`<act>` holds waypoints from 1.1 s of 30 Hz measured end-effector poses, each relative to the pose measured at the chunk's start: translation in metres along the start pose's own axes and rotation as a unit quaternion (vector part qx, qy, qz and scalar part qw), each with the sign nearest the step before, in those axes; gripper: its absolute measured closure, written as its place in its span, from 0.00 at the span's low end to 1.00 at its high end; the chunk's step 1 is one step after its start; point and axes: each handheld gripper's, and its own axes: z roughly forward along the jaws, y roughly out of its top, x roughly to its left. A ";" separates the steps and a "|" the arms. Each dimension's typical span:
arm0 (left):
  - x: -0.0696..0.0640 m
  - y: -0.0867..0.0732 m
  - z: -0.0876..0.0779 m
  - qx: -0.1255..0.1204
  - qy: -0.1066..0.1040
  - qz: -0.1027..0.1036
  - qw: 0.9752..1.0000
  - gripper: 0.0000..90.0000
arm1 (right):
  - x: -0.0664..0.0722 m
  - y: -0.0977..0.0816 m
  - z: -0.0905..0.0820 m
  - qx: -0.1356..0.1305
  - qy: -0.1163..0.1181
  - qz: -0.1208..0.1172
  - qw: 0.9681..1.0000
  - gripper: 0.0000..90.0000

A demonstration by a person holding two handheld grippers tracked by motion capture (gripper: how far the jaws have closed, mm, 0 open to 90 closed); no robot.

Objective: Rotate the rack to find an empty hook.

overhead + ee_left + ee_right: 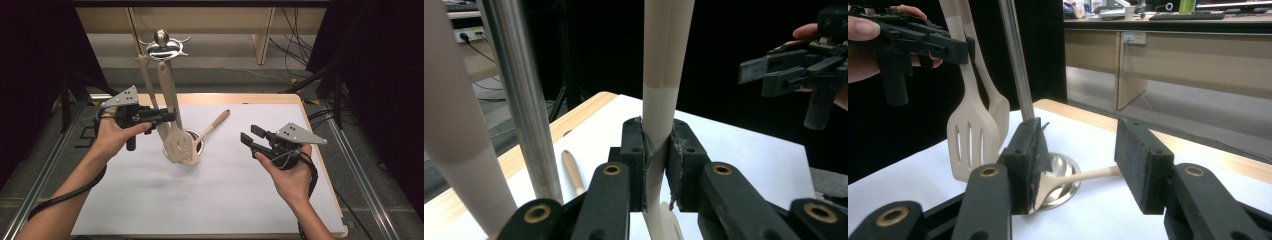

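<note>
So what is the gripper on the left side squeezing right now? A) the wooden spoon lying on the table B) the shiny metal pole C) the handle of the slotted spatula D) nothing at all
C: in the left gripper view the left gripper has both pads pressed on the pale handle of the slotted spatula, while the wooden spoon lies on the table beside the rack's metal pole.

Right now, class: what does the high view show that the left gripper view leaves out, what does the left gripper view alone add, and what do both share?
High view alone: the rack's top where utensils hang, the slotted head of the spatula, both forearms.

Left gripper view alone: the left gripper with pads pressed on the spatula's handle.

Shared: the metal pole, wooden spoon, open right gripper, white table.
</note>
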 end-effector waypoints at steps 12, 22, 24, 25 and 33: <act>0.008 -0.007 -0.005 -0.014 0.018 -0.025 0.999 0.86 | -0.001 -0.001 0.000 0.009 -0.005 0.006 1.000 0.61; -0.011 -0.005 -0.020 -0.035 0.103 0.022 0.994 0.70 | -0.001 -0.002 -0.001 0.009 -0.003 0.001 1.000 0.61; -0.016 0.000 -0.027 -0.035 0.117 0.043 0.992 0.70 | -0.002 -0.002 -0.001 0.007 -0.002 -0.001 1.000 0.61; -0.017 0.002 -0.030 -0.035 0.126 0.053 0.990 0.71 | -0.002 -0.002 -0.001 0.007 -0.002 -0.001 1.000 0.61; -0.022 0.030 -0.048 -0.082 0.159 0.059 0.982 0.97 | 0.000 0.000 -0.001 0.008 -0.006 -0.004 1.000 0.61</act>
